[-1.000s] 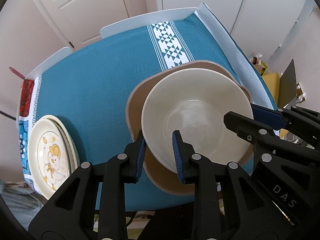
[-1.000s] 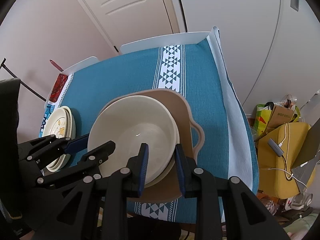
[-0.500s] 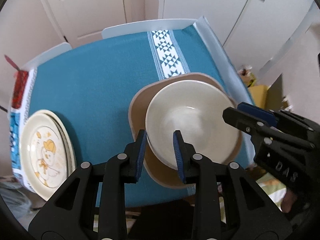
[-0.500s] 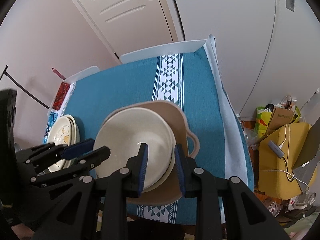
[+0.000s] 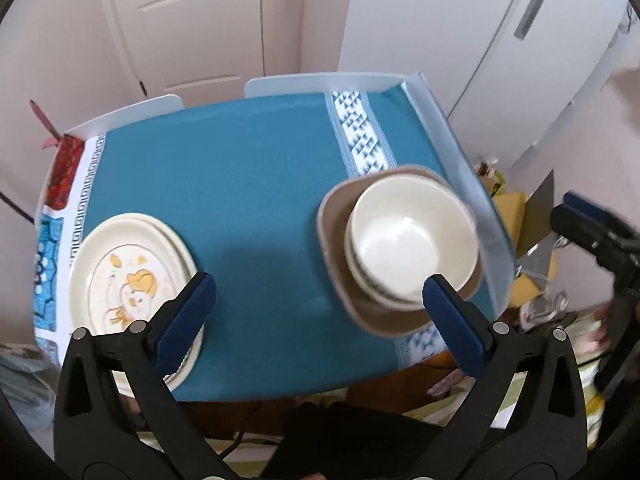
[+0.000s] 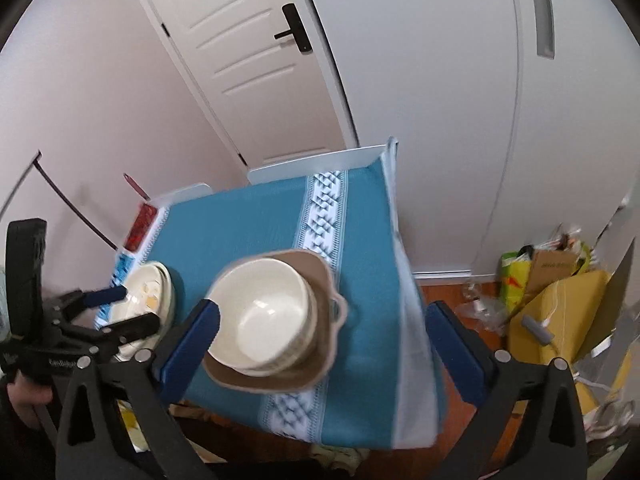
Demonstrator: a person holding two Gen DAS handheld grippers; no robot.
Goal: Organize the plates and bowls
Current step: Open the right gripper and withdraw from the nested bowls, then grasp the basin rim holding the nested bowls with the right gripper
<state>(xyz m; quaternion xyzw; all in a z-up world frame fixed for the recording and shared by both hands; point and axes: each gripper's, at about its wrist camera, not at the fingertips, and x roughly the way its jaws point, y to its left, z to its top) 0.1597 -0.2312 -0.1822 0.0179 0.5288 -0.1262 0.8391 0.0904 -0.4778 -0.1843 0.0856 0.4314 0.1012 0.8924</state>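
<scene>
A stack of cream bowls (image 5: 408,240) sits in a tan square dish (image 5: 336,248) on the right of the teal tablecloth (image 5: 248,184). It also shows in the right wrist view (image 6: 264,312), with the dish (image 6: 320,280) under it. A stack of cream plates (image 5: 128,276) with a yellow cartoon print lies at the table's left, and shows in the right wrist view (image 6: 148,288). My left gripper (image 5: 316,304) is open and empty, above the near table edge. My right gripper (image 6: 320,344) is open and empty, raised above the bowls.
A white door (image 6: 256,60) and white cabinets (image 5: 460,40) stand behind the table. Yellow bags and a cardboard box (image 6: 556,280) lie on the floor to the right. A red item (image 5: 64,168) sits at the table's far left corner.
Both grippers have opened, let go of the bowl stack and pulled back and up from the table. The bowls and tan dish rest on the cloth.
</scene>
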